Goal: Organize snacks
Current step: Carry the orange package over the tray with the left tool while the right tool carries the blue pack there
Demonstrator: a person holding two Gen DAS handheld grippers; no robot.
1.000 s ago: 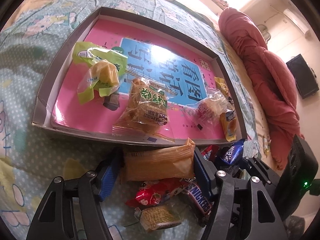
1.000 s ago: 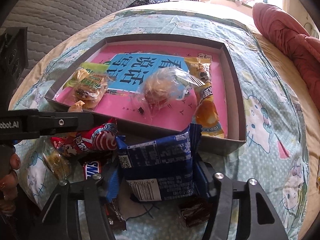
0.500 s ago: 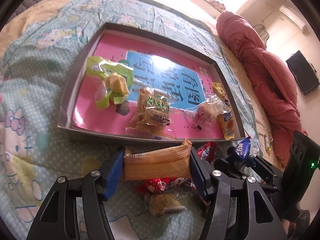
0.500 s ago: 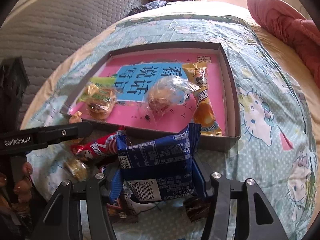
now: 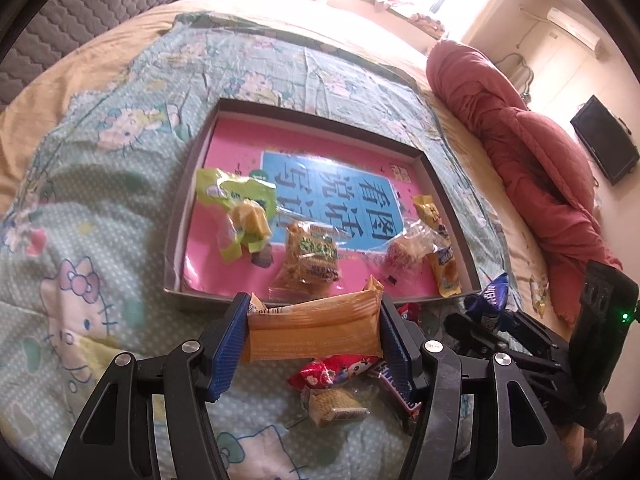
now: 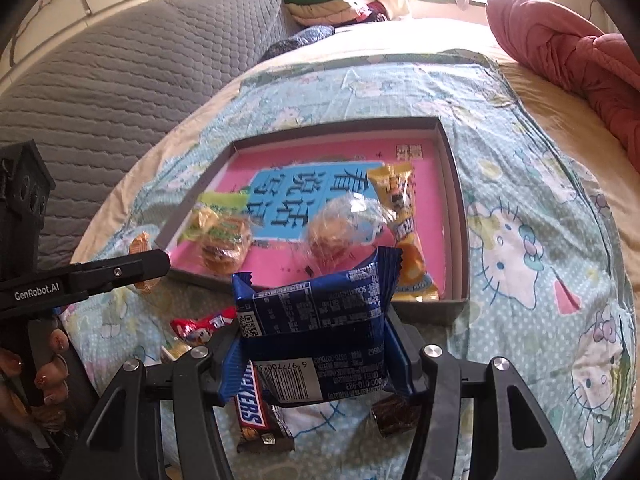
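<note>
We see the left gripper [image 5: 314, 334] with its blue-padded jaws pressed on the two ends of an orange snack packet [image 5: 314, 330], which hangs crosswise between them above the bed; those jaws closed a little further onto the packet moments ago. The right gripper [image 6: 314, 346] has its jaws clamped on the sides of a dark blue snack packet [image 6: 316, 320], barcode end toward the camera, lifted clear of the bedspread [image 6: 540, 260]. Below the left gripper lie a red wrapped candy [image 5: 330, 372] and a small clear-wrapped biscuit [image 5: 334, 406], near each other on the bedspread. Under the right gripper we find a Snickers bar [image 6: 254, 410] and a small brown wrapped sweet [image 6: 396, 416], with the red candy off to the left. Just beyond both held packets sits a shallow cardboard box [image 5: 176, 240] with a pink and blue printed sheet on its floor. Inside it lie a green packet [image 5: 236, 204] at the left, a clear-wrapped cake with a green label [image 5: 312, 256] in the middle, a clear-wrapped round pastry [image 5: 408, 246] to its right, and a yellow packet [image 5: 438, 252] along the right wall. A red quilt [image 5: 520, 152] is bunched at the bed's far right side, and fingers [image 6: 52, 372] of the person's hand show at the left edge of the right wrist view.
</note>
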